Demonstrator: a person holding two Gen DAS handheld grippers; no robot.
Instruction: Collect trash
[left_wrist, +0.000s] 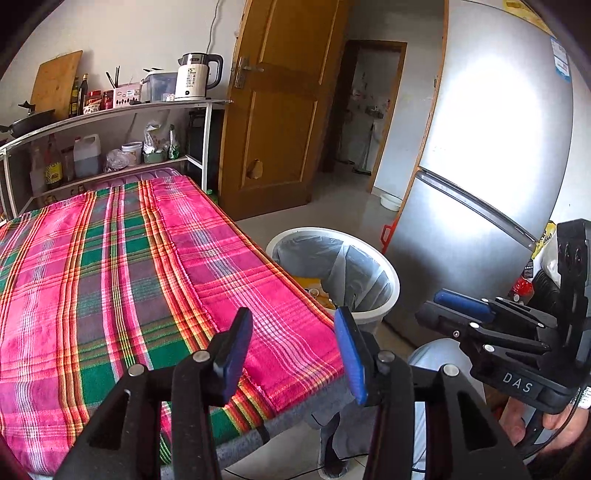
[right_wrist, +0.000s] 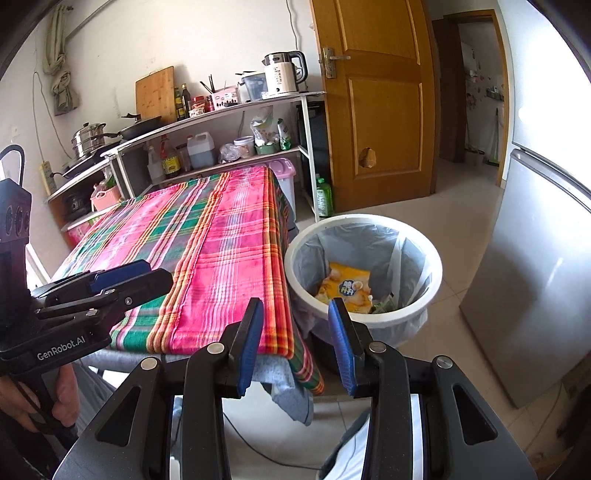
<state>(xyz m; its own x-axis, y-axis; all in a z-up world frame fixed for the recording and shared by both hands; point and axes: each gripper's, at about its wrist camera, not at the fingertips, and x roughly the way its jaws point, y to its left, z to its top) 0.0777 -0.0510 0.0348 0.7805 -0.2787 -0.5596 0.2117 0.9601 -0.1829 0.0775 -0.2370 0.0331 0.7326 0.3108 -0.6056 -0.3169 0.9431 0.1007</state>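
A worktop draped in a pink, green and orange plaid cloth fills the middle of a small tiled kitchen. Its long axis runs from the near edge toward 11 o'clock in the right wrist view, and its cloth lies bare. Beyond it, at 11 to 12 o'clock, stands a two-tier metal shelf carrying one white electric kettle, one bamboo cutting board leaning on the wall, several sauce bottles and one large jug. One wooden door stands at 12 to 1 o'clock, with an open doorway to its right. One silver refrigerator rises at 3 o'clock.

One white trash bin with a grey liner sits on the floor just beside the worktop's right edge, at about 1 o'clock from the right hand-held gripper. Inside it lies one yellow snack packet, resting flat against the liner with its long axis running from the bin's near rim toward 12 o'clock; a few smaller greenish scraps lie to its right, too small to count.

There are two hand-held grippers. The right one has its blue pads apart with nothing between them, aimed at the gap between worktop corner and bin. The left hand-held gripper also stands with its pads apart and empty, over the near right corner of the worktop, with the bin at its 1 o'clock.
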